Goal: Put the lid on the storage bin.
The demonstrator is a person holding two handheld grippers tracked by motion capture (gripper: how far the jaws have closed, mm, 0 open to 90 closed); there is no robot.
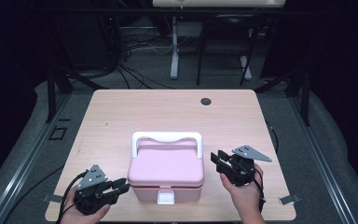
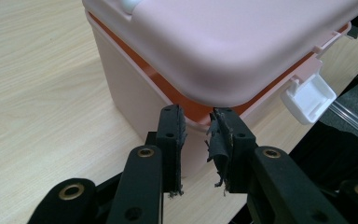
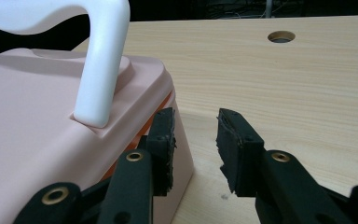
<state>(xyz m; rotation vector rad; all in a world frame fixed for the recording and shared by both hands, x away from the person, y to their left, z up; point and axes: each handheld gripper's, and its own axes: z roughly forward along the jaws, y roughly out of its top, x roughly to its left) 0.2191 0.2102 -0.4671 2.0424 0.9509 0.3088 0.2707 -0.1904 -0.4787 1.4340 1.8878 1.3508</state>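
A pink lidded box [image 1: 166, 170] with a white carry handle [image 1: 167, 136] and a white front latch [image 1: 166, 198] stands near the front edge of the wooden table [image 1: 168, 112]. My left gripper [image 1: 121, 186] sits at the box's front left corner, open, with nothing between its pads. In the left gripper view that gripper [image 2: 197, 116] points at the orange seam [image 2: 168, 88] under the lid, just short of the box [image 2: 223, 42]. My right gripper [image 1: 216, 161] is beside the box's right side, open and empty. In the right gripper view its left jaw stands close to the box wall, below the handle [image 3: 105, 60].
A round cable hole [image 1: 206, 101] lies in the table's far right part. Beyond the table are cables on the floor, black frame posts and a desk leg [image 1: 174, 46]. Bare tabletop stretches behind and to both sides of the box.
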